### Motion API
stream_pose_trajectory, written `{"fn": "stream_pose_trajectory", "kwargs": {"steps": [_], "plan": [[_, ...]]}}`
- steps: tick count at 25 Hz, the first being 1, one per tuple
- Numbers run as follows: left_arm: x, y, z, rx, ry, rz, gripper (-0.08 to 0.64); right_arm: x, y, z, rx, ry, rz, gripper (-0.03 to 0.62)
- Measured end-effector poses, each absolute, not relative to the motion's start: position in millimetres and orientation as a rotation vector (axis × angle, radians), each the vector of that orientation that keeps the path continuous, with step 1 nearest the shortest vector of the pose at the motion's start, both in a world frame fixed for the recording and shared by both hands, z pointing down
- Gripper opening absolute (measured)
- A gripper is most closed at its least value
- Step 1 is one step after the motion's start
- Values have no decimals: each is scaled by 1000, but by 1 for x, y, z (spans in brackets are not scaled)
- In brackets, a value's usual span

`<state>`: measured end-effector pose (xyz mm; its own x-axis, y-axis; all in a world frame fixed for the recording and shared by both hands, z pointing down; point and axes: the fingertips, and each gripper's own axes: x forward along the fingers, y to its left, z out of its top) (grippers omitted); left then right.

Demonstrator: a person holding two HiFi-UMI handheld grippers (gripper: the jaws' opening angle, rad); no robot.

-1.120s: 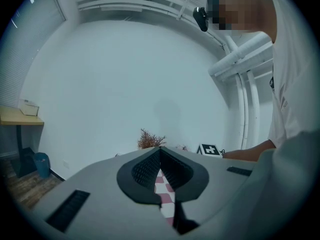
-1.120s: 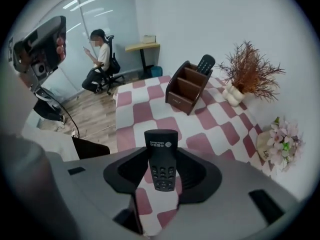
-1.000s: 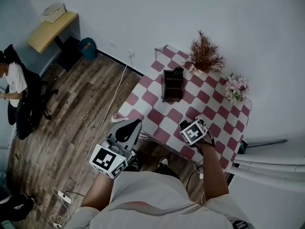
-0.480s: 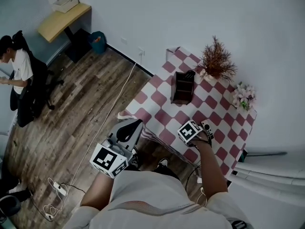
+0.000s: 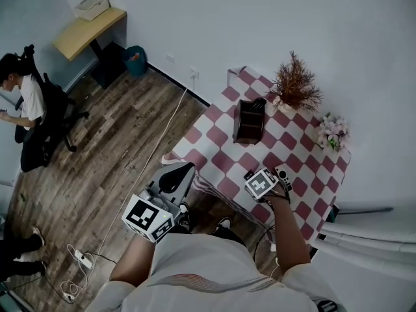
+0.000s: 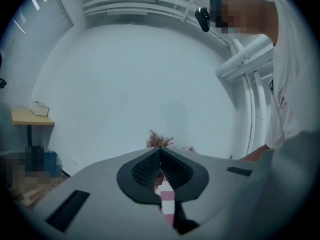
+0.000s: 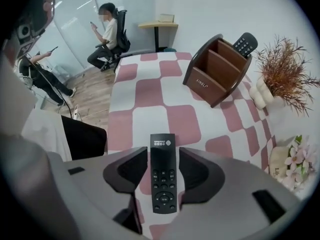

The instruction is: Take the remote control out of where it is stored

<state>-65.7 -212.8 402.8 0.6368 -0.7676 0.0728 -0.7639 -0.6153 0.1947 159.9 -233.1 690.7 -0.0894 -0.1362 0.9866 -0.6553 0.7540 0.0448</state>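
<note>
Slim black plastic remote control (image 7: 163,176) lies lower centre on the pink-checked worktop (image 7: 150,91) between the right tongs' (image 7: 163,159) parted jaws; left tongs (image 6: 160,160) are closed. Likely light, stiff, slick: grip its long edges.

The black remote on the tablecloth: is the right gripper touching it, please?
Apart: the right gripper view shows tablecloth between the black remote and both jaws of the right gripper.

Left tool (image 6: 160,156) jaws together; beyond, seemingly a dried plant (image 6: 159,139).
</note>
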Motion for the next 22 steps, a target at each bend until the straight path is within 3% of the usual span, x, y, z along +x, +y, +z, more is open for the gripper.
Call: {"fn": "stream_pose_trajectory", "kwargs": {"steps": [10, 16, 22], "plan": [[-40, -214, 387, 2714, -1197, -35, 8, 152, -260, 555, 991, -2134, 418, 184], [-25, -215, 375, 2760, -1175, -38, 8, 161, -257, 459, 1259, -2435, 268, 67], [-2, -212, 367, 2804, -1138, -36, 8, 171, -240, 396, 1411, -2580, 81, 40]]}}
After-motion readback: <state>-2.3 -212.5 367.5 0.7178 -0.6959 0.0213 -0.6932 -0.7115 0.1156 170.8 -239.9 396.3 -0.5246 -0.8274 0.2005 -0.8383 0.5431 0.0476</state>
